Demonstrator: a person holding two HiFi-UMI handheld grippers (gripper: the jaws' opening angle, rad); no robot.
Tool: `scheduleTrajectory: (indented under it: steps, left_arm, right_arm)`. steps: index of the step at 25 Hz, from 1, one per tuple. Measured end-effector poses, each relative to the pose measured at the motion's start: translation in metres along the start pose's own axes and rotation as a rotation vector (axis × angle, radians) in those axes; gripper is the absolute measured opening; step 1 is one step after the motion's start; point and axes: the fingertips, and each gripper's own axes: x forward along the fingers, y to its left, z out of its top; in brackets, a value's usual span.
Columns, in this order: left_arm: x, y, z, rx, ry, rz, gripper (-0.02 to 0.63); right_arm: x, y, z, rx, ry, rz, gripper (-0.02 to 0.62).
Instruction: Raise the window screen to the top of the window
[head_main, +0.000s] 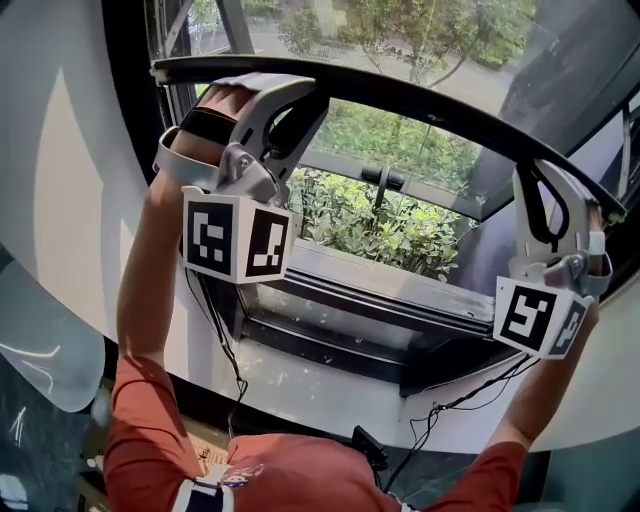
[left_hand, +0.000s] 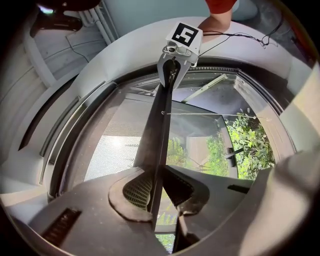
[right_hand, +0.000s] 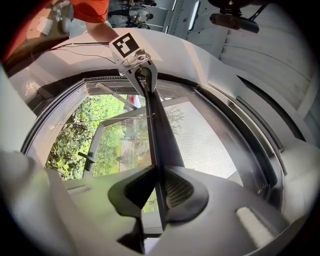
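Grip: left gripper (head_main: 272, 88) and right gripper (head_main: 540, 178) both clamped on the screen bar (head_main: 420, 100) | Place: bar well above the sill (head_main: 320, 392) | Step: we should raise both ends evenly so it stays level.

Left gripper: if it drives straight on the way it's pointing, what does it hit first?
The left gripper is clamped on the screen bar, so that comes first. Past it lies the screen mesh, then probably the window pane; the depth between them is unclear.
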Motion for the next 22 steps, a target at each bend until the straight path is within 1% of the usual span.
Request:
scheduleTrajectory:
  steps: [6, 10, 14, 17, 20, 22]
  left_arm:
    - [0.008, 0.019, 0.0, 0.01, 0.008, 0.017, 0.069]
    - [0.015, 0.039, 0.002, 0.052, 0.021, 0.074, 0.064]
    - [0.021, 0.057, 0.003, 0.06, 0.036, 0.086, 0.062]
    - [0.026, 0.067, 0.005, 0.084, 0.037, 0.123, 0.061]
    - [0.03, 0.08, 0.005, 0.084, 0.037, 0.158, 0.061]
    - [0.034, 0.088, 0.006, 0.09, 0.044, 0.168, 0.061]
  right_arm:
    - [0.009, -0.019, 0.002, -0.011, -0.005, -0.017, 0.065]
    - [0.015, -0.04, 0.004, -0.024, -0.003, -0.054, 0.064]
    - [0.021, -0.057, 0.005, -0.038, 0.016, -0.056, 0.057]
    - [0.023, -0.068, 0.005, -0.074, 0.037, -0.078, 0.038]
    - [0.028, -0.081, 0.007, -0.114, 0.056, -0.11, 0.034]
    - [0.031, -0.088, 0.007, -0.132, 0.066, -0.126, 0.031]
